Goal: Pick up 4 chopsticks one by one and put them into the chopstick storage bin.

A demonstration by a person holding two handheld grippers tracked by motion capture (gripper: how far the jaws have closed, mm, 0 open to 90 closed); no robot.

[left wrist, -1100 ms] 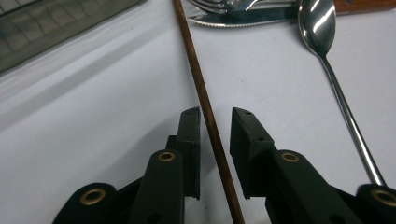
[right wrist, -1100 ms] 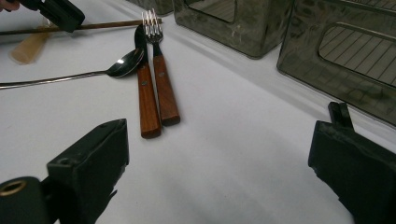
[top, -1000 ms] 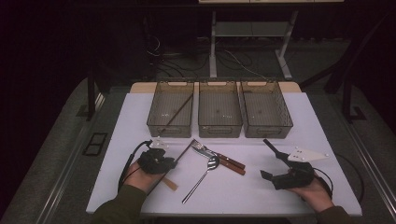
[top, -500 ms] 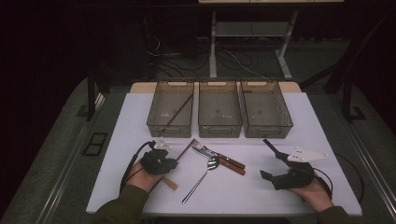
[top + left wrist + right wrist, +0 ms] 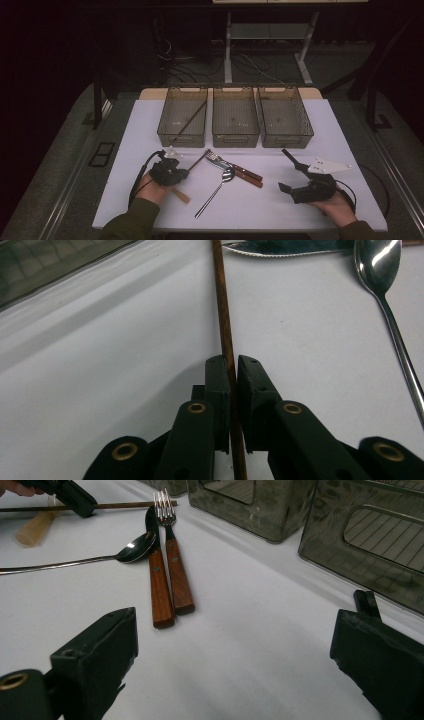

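Barely any change since a second ago: both hands sit where they were. High view: left gripper (image 5: 186, 172) rests on the white table (image 5: 325, 130) at a brown chopstick (image 5: 199, 160), spoon (image 5: 216, 190) just beside; right gripper (image 5: 287, 172) gapes wide. Left gripper view: jaws pinch the chopstick (image 5: 224, 325) tight. Right gripper view: jaws spread far apart, gripping nothing, fork (image 5: 172, 555) and knife (image 5: 156, 575) ahead.

A thin brown chopstick (image 5: 224, 315) lies low on the white table (image 5: 325, 130), clamped between black jaws — its far tip points toward one o'clock. Spoon (image 5: 218, 185), fork (image 5: 172, 545) and knife (image 5: 157, 575) lie at its three o'clock — handles toward five.
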